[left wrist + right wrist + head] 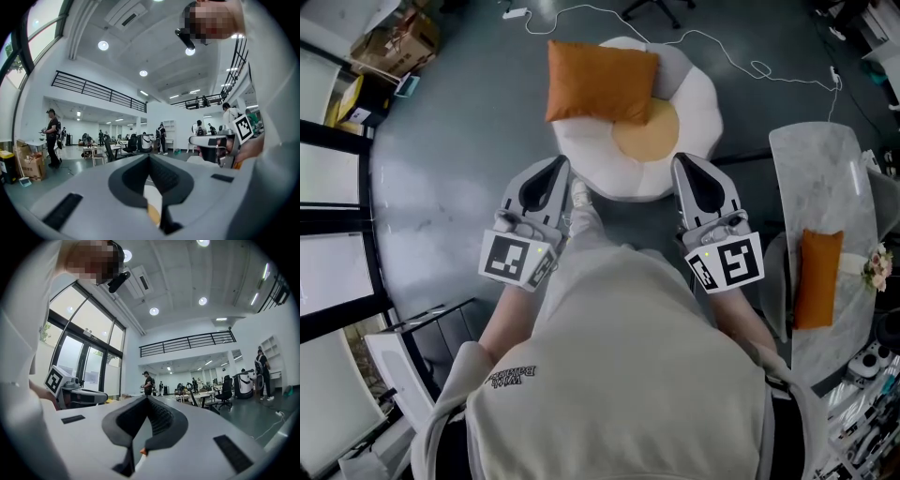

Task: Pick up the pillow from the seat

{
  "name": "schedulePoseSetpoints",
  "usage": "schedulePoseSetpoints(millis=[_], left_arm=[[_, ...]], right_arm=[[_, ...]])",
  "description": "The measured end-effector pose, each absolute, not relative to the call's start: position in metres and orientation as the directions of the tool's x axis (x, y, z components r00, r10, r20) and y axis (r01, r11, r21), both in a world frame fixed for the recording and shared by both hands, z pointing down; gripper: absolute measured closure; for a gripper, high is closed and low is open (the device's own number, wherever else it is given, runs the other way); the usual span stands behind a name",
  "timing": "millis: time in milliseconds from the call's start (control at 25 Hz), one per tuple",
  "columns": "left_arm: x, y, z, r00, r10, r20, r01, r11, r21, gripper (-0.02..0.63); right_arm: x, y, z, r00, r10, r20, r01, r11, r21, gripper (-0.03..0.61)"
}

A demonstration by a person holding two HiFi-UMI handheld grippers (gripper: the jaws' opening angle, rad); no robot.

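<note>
pillow point(600, 82): orange, lying on far-left part of white egg-shaped seat point(701, 105)
left gripper point(555, 167): jaws closed, empty, at seat's near edge
right gripper point(682, 164): jaws closed, empty, at seat's near edge

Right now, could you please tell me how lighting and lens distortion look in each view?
Head view: even light, sharp on the orange pillow and white seat, soft sheen on the grey floor. Left gripper view: strong fisheye, dark corners, ceiling lamps blown out. Right gripper view: same fisheye bend, bright windows at left.
</note>
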State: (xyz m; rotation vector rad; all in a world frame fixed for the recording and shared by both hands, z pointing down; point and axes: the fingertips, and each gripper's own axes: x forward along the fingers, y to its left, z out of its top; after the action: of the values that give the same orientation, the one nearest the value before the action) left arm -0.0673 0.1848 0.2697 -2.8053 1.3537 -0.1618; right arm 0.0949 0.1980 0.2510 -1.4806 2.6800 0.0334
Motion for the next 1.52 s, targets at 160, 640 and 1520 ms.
schedulePoseSetpoints(millis=[160,640,1520], left_arm=[[-0.071,0.162,0.274,0.635,-0.766,0.094,-0.766,-0.641,-0.047,0.603],[-0.125,0.033,0.293,0.668,-0.731,0.138,-0.74,-0.672,0.021,0.603],[-0.191,-0.163,0.31,0.735,-0.65,0.192,-0.661,-0.75,-0.009,0.603]], right_arm=[[0.089,0.176,0.258,-0.516,-0.854,-0.062,-0.855,0.518,-0.028,0.571],[0.032,0.056,0.279,-0.484,-0.875,0.023,-0.875,0.484,-0.017,0.571],[-0.019,-0.135,0.271,-0.368,-0.926,0.087,-0.916,0.377,0.136,0.571]])
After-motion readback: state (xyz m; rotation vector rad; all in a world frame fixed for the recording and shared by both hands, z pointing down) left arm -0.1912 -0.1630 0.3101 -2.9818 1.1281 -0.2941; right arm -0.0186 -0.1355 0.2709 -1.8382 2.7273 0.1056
